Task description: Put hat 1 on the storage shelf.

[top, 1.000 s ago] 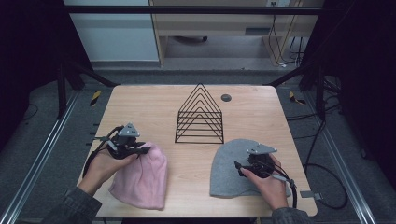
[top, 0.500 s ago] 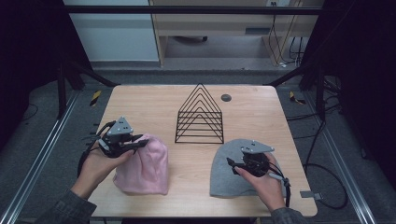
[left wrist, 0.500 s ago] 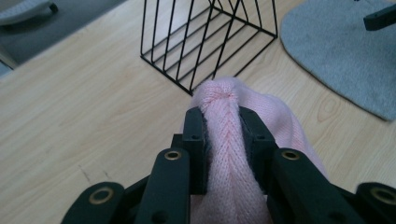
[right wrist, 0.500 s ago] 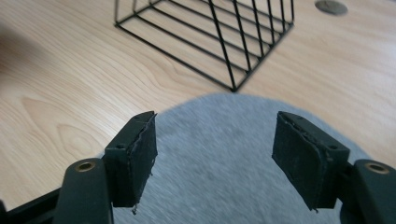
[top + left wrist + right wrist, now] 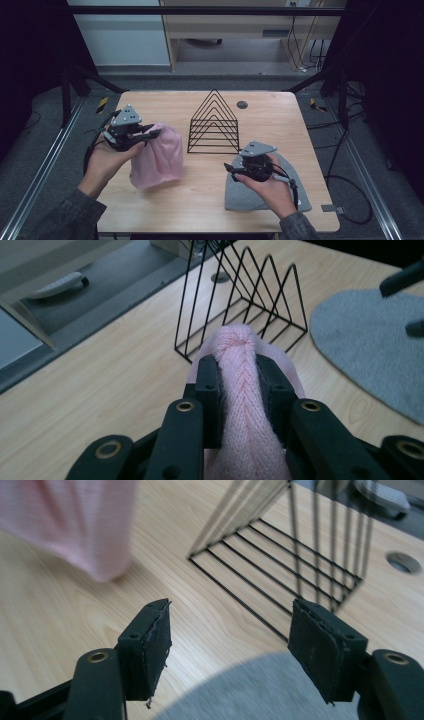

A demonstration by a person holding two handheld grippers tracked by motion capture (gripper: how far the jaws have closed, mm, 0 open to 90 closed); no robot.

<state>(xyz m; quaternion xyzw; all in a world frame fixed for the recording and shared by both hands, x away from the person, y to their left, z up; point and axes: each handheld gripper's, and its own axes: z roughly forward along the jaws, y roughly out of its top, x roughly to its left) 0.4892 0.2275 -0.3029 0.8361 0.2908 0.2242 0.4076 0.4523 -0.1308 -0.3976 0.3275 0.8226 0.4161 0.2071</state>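
No writing is legible anywhere. The left gripper (image 5: 239,385) clenches the pink beanie (image 5: 159,159), hiding its fold; the right gripper (image 5: 230,645), jaws released and just narrowing, blurs above the grey beanie (image 5: 280,192) at 5 o'clock.

The high view looks forward and down on the whole bench (image 5: 210,200) from above the person's side, fairly far off. The left gripper view rides close behind its own jaws, facing across the bench toward the wire rack (image 5: 240,300). The right gripper view sits low and near, facing the rack (image 5: 300,555) too. All three share the rack, pink hat (image 5: 160,157) and grey hat (image 5: 280,195).
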